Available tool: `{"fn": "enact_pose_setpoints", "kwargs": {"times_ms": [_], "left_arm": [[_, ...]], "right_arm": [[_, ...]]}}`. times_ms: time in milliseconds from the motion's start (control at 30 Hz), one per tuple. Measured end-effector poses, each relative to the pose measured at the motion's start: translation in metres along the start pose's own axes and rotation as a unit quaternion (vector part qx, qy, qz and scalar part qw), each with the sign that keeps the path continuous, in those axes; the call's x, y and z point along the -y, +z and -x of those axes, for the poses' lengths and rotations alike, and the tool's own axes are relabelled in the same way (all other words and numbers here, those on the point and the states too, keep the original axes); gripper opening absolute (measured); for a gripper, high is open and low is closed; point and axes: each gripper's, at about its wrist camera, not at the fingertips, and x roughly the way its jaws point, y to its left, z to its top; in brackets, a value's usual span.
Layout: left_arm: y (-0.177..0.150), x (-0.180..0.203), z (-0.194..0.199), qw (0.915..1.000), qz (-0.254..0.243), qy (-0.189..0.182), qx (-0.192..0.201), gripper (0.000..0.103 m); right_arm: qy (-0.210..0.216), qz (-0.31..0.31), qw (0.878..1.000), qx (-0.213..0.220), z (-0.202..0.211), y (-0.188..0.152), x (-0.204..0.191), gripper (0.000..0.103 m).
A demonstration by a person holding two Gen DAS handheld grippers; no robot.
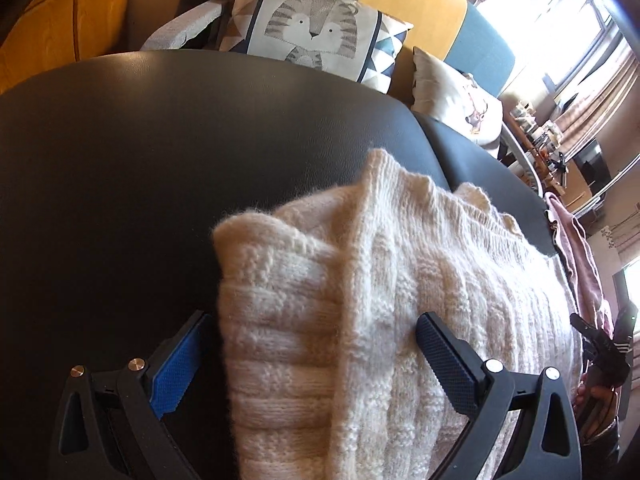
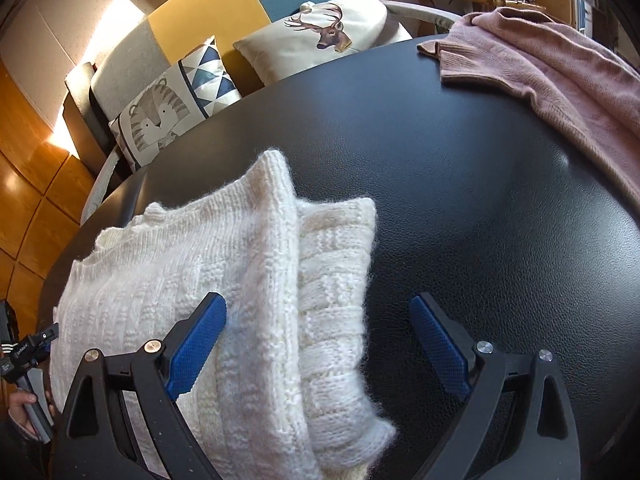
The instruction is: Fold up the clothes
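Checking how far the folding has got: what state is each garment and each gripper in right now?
Cream knit sweater: folded, layers stacked, lying on the black table.
Pink sweater: unfolded, spread loosely at the table's far edge.
Left gripper: open, fingers either side of the cream sweater's edge, not clamped.
Right gripper: open, over the cream sweater's other edge, holding nothing.
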Motion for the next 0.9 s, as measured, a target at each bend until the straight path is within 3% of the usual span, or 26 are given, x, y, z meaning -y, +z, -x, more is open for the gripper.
{"fn": "enact_pose_setpoints", "kwargs": {"times_ms": [200, 400, 567, 900], "left_arm": [[0.001, -0.003, 0.001, 0.9999, 0.01, 0.01, 0.007, 0.103], [0.002, 0.011, -0.003, 0.9997, -0.019, 0.017, -0.005, 0.103], [0.001, 0.021, -0.007, 0.9983, -0.032, 0.048, -0.002, 0.103], [-0.005, 0.018, -0.004, 0.9984, -0.037, 0.04, 0.014, 0.103]], "right_arm": [[0.004, 0.012, 1.0, -0.003, -0.005, -0.002, -0.003, 0.096], [0.008, 0.024, 1.0, -0.005, -0.008, -0.002, -0.005, 0.098], [-0.001, 0.053, 0.999, -0.01, -0.012, -0.006, -0.012, 0.1], [-0.017, 0.085, 0.996, -0.024, -0.02, -0.008, -0.016, 0.103]]}}
